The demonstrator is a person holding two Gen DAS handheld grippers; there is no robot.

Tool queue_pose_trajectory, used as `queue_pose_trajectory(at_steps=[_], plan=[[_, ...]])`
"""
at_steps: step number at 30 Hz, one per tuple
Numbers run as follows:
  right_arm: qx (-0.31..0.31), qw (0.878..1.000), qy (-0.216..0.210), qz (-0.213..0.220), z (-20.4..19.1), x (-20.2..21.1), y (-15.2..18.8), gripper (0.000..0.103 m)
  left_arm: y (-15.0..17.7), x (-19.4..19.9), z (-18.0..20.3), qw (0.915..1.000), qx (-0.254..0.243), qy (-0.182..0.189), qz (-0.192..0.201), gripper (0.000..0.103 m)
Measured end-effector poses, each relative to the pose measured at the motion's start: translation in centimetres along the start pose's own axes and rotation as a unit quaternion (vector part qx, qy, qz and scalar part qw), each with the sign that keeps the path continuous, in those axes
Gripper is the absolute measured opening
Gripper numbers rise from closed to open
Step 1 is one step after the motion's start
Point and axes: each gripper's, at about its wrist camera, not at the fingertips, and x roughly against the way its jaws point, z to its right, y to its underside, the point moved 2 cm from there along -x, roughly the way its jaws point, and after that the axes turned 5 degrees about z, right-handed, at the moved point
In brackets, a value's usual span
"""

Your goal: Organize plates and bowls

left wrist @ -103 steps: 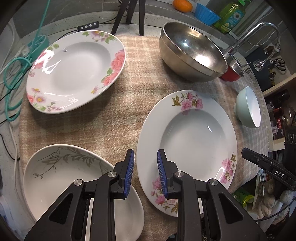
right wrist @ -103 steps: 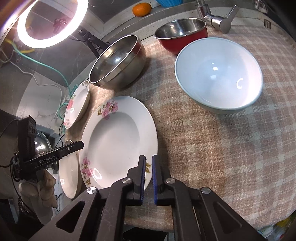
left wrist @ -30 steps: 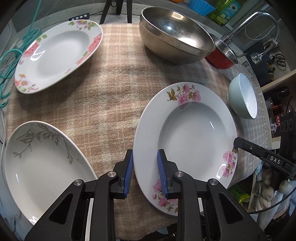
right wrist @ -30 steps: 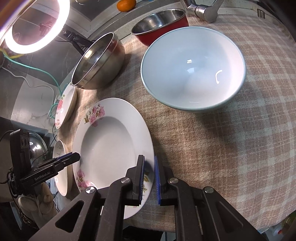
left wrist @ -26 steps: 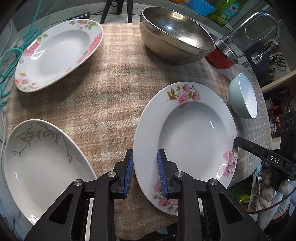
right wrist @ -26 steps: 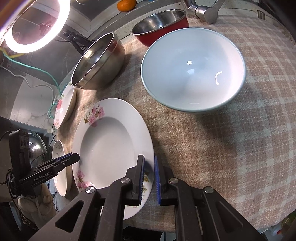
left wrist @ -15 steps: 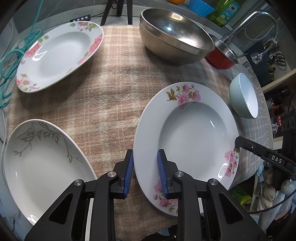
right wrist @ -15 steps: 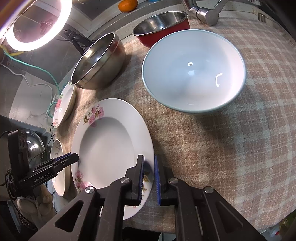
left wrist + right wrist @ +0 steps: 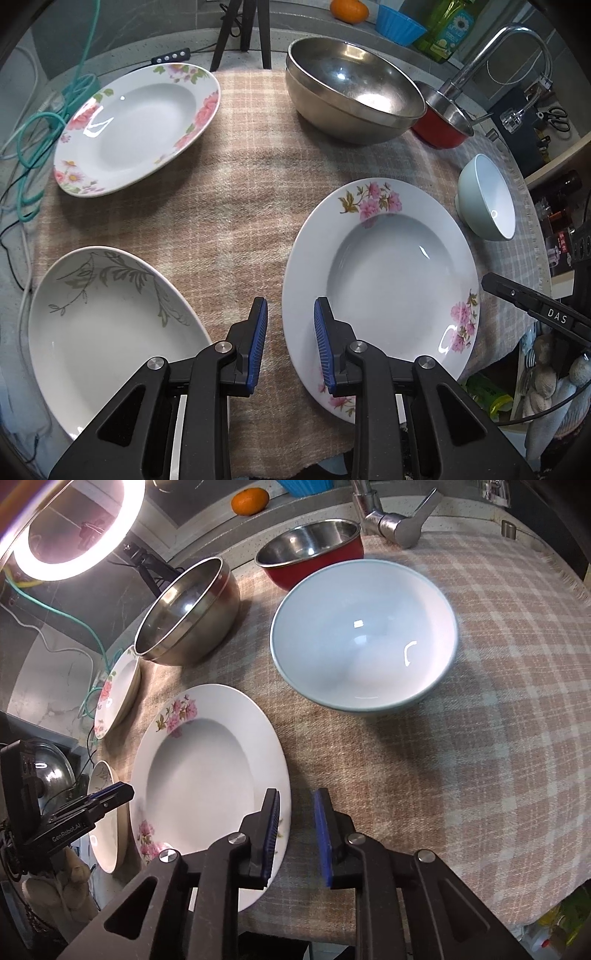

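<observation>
A pink-flowered deep plate [image 9: 384,280] lies on the checked cloth [image 9: 229,206]; it also shows in the right wrist view [image 9: 199,775]. My left gripper [image 9: 290,341] is open, its jaws astride the plate's near left rim. My right gripper [image 9: 295,836] is open, its jaws astride the plate's right rim. A leaf-pattern plate [image 9: 107,332] lies at the near left. A rose-rimmed plate [image 9: 136,125] lies at the far left. A pale blue bowl [image 9: 364,638] stands right of the flowered plate.
A large steel bowl [image 9: 354,88] and a red-sided steel bowl [image 9: 310,559] stand at the back by the tap [image 9: 498,55]. Green cables [image 9: 40,129] lie off the cloth at the left. A ring light [image 9: 74,528] stands behind. The cloth's front edge is close.
My right gripper has opened; it was shut at the plate's rim before. My left gripper has stayed open at the plate's left rim and pulled back slightly. The plates have not moved.
</observation>
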Motion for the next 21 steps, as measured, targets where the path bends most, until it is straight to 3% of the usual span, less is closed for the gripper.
queue_pose_trajectory(at_steps=[10,16,21], plan=[[0.030,0.999,-0.016,0.040,-3.0,2.5,-0.9,0.018,0.1,3.7,-2.2,0.9984,0.027,-0.006,0.049,0.025],[0.080,0.995,-0.041,0.034,-7.6,1.4,-1.0,0.026,1.1,5.9,-6.5,0.9940,0.082,-0.026,0.068,0.025],[0.105,0.992,-0.065,0.018,-11.0,-0.2,-0.6,0.027,2.7,7.5,-9.9,0.9886,0.123,-0.044,0.075,0.025]])
